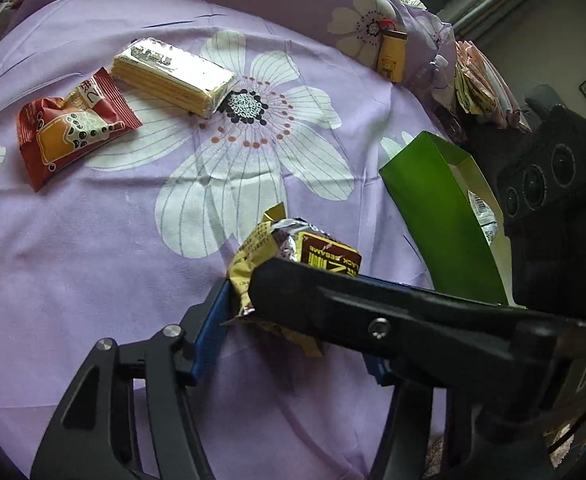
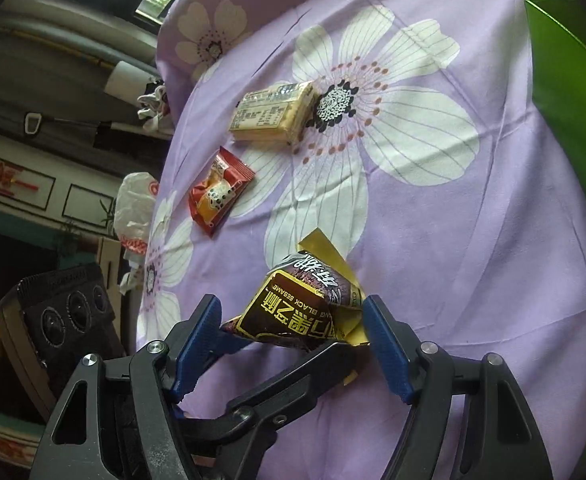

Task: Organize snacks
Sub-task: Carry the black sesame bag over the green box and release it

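Note:
A black sesame snack pack (image 1: 289,256), brown and gold, sits between both grippers. My left gripper (image 1: 293,300) is shut on the pack's lower end. My right gripper (image 2: 293,320) is open, its blue pads (image 2: 385,340) on either side of the same pack (image 2: 305,304), not pressing it. A red snack pack (image 1: 73,124) and a pale wafer pack (image 1: 173,74) lie on the purple flowered cloth (image 1: 93,260); they also show in the right wrist view, the red pack (image 2: 217,192) and the wafer pack (image 2: 273,112). A green box (image 1: 441,216) stands open at the right.
The green box's wall (image 2: 573,128) fills the right edge of the right wrist view. A small yellow bottle (image 1: 393,54) lies at the cloth's far edge. Pink packets (image 1: 477,80) are piled beyond the table edge. A white plastic bag (image 2: 137,208) hangs off the left side.

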